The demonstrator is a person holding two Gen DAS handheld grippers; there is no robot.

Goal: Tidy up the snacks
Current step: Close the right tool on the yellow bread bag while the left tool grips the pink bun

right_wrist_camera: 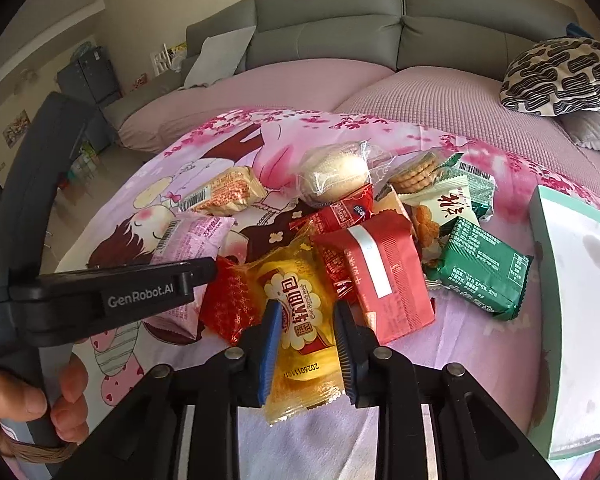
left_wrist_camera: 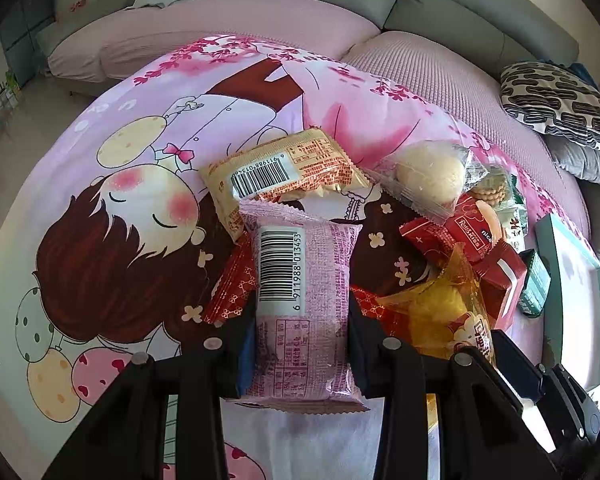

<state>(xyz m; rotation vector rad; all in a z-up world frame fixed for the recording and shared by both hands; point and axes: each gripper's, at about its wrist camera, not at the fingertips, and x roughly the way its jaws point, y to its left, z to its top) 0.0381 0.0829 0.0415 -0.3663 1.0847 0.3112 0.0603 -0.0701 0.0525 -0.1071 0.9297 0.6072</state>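
The mint-green box (right_wrist_camera: 580, 320) stands at the right edge of the cartoon-print cloth (left_wrist_camera: 112, 216), beside the heap of packets. Largest of the soft ones, the pink packet (left_wrist_camera: 300, 312) lies near the left, pinched across its middle by the left hand-held gripper (left_wrist_camera: 300, 344). It looks light, puffy and crushable. The smaller yellow bread packet (right_wrist_camera: 300, 320) at centre is clamped by the right hand-held gripper (right_wrist_camera: 306, 348). Its slippery film suggests holding the filled middle rather than the crimped ends.
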